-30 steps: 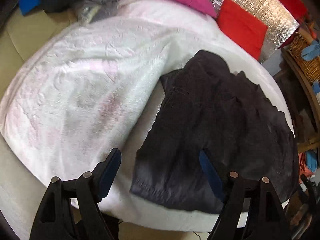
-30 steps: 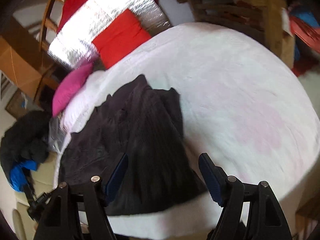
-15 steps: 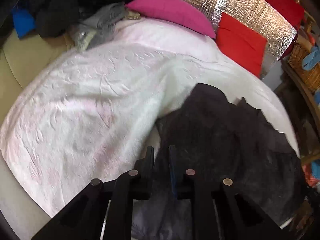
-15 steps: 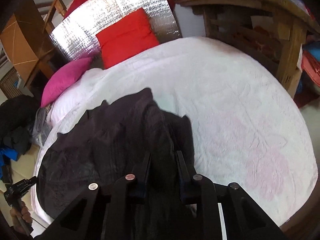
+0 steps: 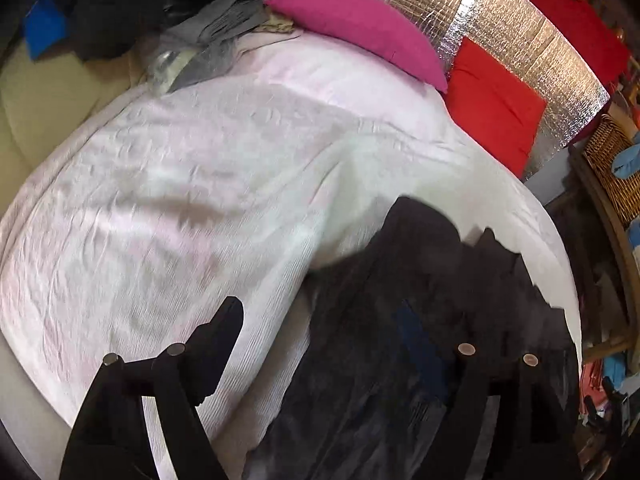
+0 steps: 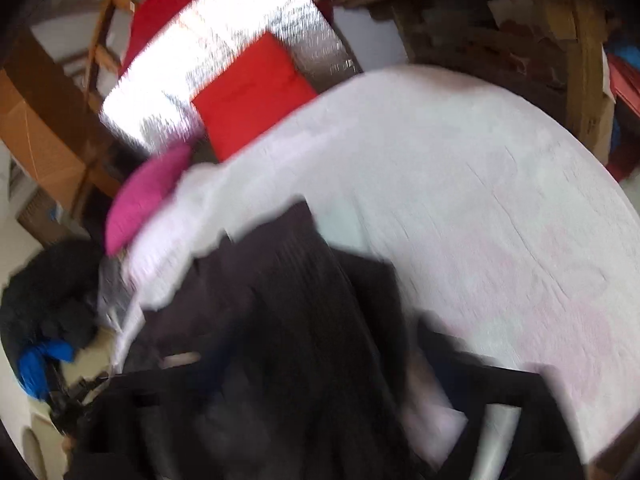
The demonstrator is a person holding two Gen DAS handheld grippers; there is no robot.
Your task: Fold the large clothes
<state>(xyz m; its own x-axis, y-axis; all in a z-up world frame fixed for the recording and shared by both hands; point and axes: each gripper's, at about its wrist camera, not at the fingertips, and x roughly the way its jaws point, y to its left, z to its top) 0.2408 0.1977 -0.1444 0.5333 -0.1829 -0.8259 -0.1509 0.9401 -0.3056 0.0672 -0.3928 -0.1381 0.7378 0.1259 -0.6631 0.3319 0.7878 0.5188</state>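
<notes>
**A:** Left wrist view first. Where does the dark garment (image 5: 424, 320) lie from the left gripper (image 5: 320, 332)?

**B:** It lies on the white bedspread (image 5: 180, 200), along the bed's near edge toward its right corner. The left gripper is spread wide with nothing in it: its left finger (image 5: 220, 332) stands over bare bedspread, its right finger over the cloth, so the garment's left edge runs between them. The long axis seems to run from the near edge away toward the red cushion (image 5: 492, 100) and pink pillow (image 5: 360, 28) at the head.

**A:** And the right wrist view?

**B:** Badly blurred. The dark garment (image 6: 296, 320) fills the lower middle, directly under the camera, tapering away toward the red cushion (image 6: 256, 92). The right gripper is only a dark smear low in the frame; I cannot tell whether it is spread or clenched.

**A:** Which gripper is nearer?

**B:** Both hang over the near hem, one toward each side. I judge the next move is a pinch along that hem.
</notes>
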